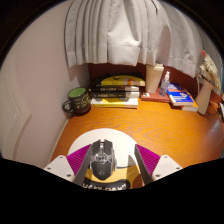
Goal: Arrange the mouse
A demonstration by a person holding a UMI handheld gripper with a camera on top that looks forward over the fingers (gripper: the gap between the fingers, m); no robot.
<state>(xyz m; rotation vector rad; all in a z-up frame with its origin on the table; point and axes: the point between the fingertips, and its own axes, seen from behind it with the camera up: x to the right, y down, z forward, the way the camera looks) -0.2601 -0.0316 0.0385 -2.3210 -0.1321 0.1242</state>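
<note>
My gripper (103,168) low over wooden desk (140,125). Black mouse (100,158) sits between my magenta pads (146,160), on round white mat (105,140). Can't tell if pads press it or gap remains, so grip state unknown. Beyond: green mug (76,100) near wall, stack of books (116,92) beside it, more books (180,97) further along. Pale curtain (115,35) hangs behind.
</note>
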